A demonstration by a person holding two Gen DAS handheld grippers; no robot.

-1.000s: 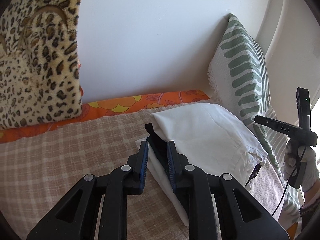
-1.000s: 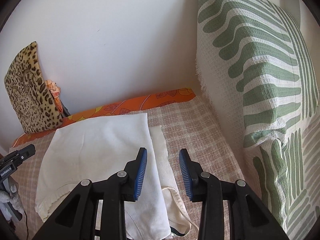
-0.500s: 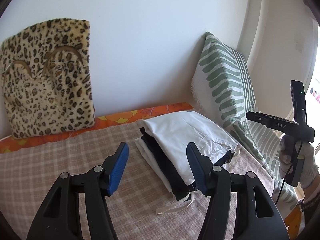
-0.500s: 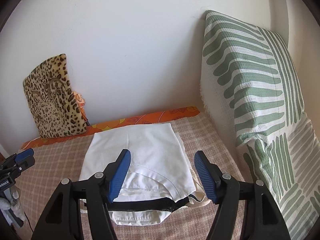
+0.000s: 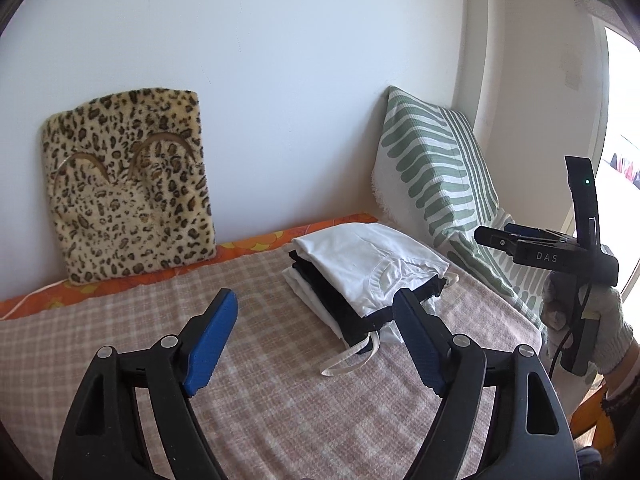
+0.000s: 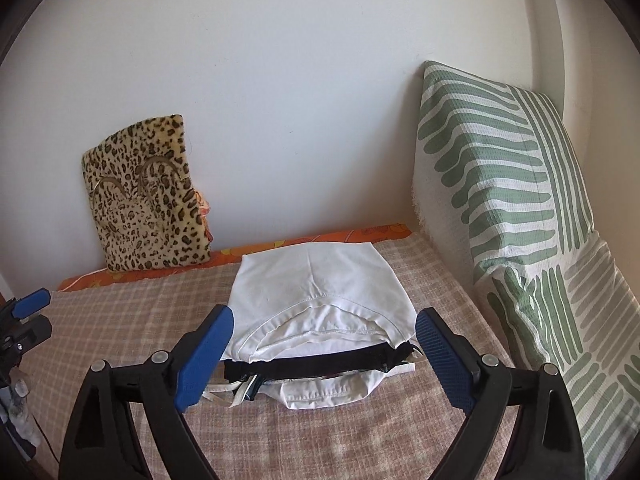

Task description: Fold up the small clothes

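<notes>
A stack of folded small clothes (image 5: 360, 276) (image 6: 316, 304) lies on the checked bed cover (image 5: 248, 380) near the far wall: a white garment on top, a black one under it, more white at the bottom with loose straps. My left gripper (image 5: 316, 336) hangs above the cover, pulled back from the stack's left side, its jaws still opening with nothing between them. My right gripper (image 6: 324, 356) is drawn back in front of the stack, jaws opening wide and empty. It also shows at the right of the left wrist view, held by a gloved hand (image 5: 604, 320).
A leopard-print cushion (image 5: 128, 184) (image 6: 148, 196) leans on the wall at the left. A green-and-white striped pillow (image 5: 436, 184) (image 6: 508, 200) stands at the right. An orange flowered sheet (image 6: 304, 240) edges the bed along the wall.
Both grippers opened, let go of the folded stack and drew back and upward from it. The stack stays lying on the bed.
</notes>
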